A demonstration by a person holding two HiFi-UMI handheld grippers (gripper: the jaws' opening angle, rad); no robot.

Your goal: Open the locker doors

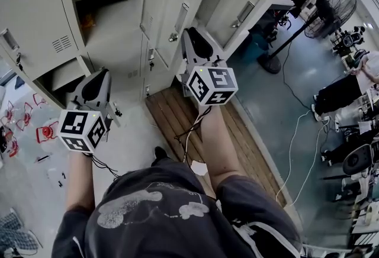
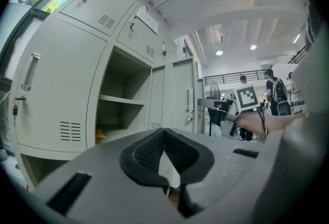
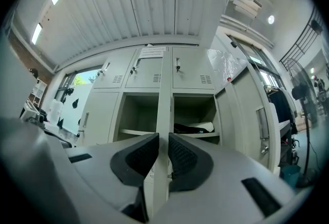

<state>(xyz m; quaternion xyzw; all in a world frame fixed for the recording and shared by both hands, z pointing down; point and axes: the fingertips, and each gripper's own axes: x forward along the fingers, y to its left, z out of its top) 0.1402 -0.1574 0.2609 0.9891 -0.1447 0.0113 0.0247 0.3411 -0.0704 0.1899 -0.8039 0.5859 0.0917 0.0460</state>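
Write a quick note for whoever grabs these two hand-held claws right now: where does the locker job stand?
Left gripper: jaws together, empty.
Right gripper: jaws a narrow gap apart, empty, facing the post between two compartments.
Done: left compartment and right compartment stand open.
To do: three small top doors look shut. The bottom row is hidden behind the jaws, so check it.
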